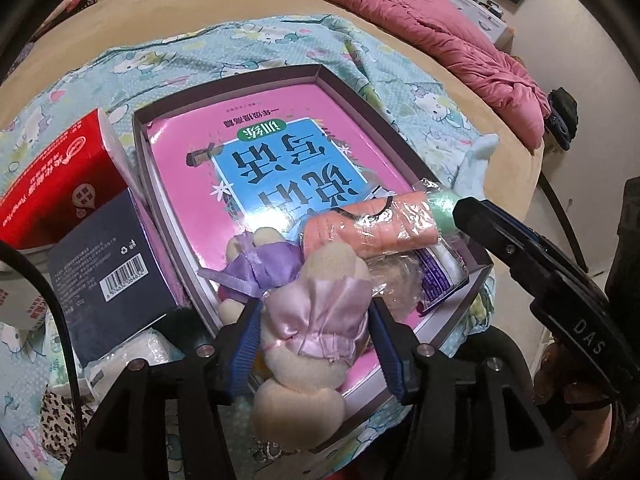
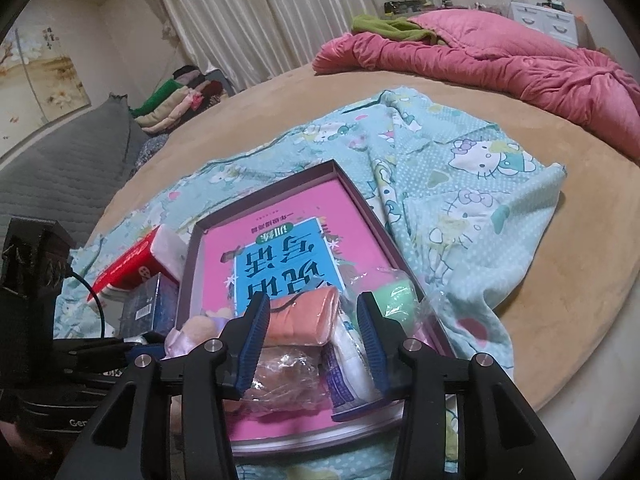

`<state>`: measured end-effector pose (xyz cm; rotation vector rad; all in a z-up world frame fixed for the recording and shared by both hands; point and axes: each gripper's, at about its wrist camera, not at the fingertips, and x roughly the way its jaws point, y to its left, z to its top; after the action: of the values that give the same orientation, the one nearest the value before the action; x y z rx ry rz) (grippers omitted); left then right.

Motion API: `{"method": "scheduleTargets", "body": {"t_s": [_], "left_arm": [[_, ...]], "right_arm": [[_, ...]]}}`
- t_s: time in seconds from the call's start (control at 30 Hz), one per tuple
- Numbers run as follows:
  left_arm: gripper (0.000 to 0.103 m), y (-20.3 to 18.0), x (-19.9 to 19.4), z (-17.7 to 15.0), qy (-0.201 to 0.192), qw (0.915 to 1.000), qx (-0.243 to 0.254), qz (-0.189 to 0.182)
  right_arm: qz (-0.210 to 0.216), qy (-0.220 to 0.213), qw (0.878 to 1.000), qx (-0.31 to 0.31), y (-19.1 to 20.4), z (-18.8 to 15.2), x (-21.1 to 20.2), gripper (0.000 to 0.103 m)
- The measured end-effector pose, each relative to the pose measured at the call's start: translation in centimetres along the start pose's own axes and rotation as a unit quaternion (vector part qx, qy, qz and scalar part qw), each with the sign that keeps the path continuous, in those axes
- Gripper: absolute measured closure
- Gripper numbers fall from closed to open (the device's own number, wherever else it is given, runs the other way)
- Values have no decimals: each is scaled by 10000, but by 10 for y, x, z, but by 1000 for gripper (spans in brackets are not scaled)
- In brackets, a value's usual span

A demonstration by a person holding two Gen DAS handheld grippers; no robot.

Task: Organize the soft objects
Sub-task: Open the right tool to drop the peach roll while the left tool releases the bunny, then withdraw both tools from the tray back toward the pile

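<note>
Plush doll (image 1: 312, 320), cream with pink satin dress, lay lengthwise between pads of left claw (image 1: 314, 344), head toward camera, over near edge of shallow box (image 1: 320, 74) on bed; pads spread, flanking but seemingly not pressing. Right claw (image 2: 312, 340) spread around orange wrapped roll (image 2: 300, 318) inside box. Pillow stack and curtains seen in right view only.

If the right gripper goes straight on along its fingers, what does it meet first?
Most likely the orange roll in clear wrap, lying in the box between the open fingers of the right gripper. Depth is hard to judge; the crinkled plastic bag below may come first.
</note>
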<state>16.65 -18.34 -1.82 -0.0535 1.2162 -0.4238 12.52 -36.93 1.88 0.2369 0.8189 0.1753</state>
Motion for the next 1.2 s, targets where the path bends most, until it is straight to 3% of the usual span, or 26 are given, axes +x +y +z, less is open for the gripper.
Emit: {"method": "scheduleTargets", "body": {"t_s": [0.63,0.9,1.2], "left_arm": [[40,12,-39,-2,-417,9991,-86,-44],[33,24,-66,-4,-714,9971,-244,133],[32,35,-88,-17,-883,9946,-242,480]], "right_arm": [[84,-170,9998,9,9,7,-17,46],[67,-240,9997,-30,16,11,-26,36],[87,-270,9995,-166,27,12,-33,34]]}}
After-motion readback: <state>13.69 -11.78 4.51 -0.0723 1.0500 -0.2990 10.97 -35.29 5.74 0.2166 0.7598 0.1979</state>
